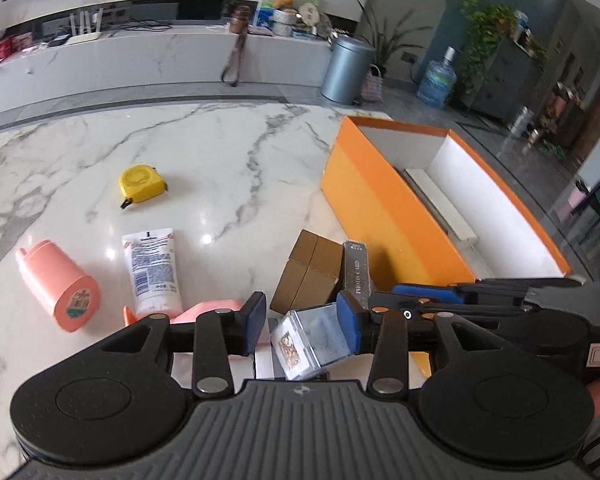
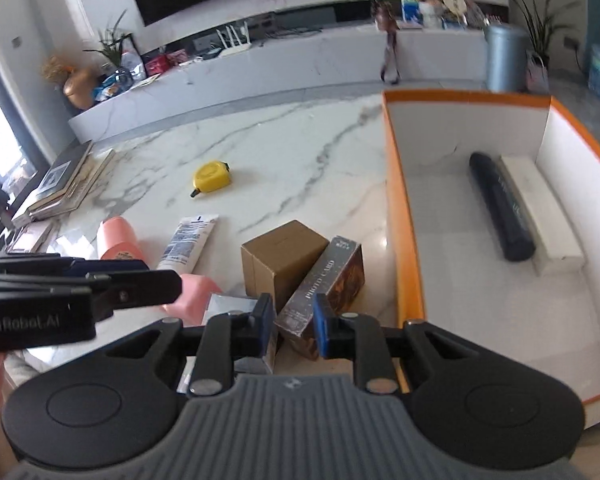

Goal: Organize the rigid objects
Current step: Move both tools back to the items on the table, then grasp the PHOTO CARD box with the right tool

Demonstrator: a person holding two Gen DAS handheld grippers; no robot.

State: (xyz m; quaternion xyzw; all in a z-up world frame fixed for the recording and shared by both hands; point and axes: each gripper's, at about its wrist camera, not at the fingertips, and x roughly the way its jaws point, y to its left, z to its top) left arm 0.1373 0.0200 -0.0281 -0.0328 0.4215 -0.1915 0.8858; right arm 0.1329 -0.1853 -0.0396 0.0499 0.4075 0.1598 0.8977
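Observation:
My left gripper (image 1: 302,324) stands open around a clear plastic case (image 1: 310,340). The case rests against the right pad, with a gap to the left pad. My right gripper (image 2: 294,322) is shut on the near end of a dark photo card box (image 2: 324,284), which leans on a brown carton (image 2: 280,258). On the marble table lie a yellow tape measure (image 1: 142,184), a white tube (image 1: 152,272) and a pink bottle (image 1: 60,288) on its side. An open orange box (image 2: 404,220) at the right holds a black cylinder (image 2: 500,208) and a long white box (image 2: 540,208).
A pink object (image 1: 216,308) lies just under the left finger. A stack of books (image 2: 60,188) sits at the table's far left edge. Beyond the table stand a low marble shelf (image 1: 160,60) and a metal bin (image 1: 346,68). The left gripper (image 2: 156,280) crosses the right wrist view's left side.

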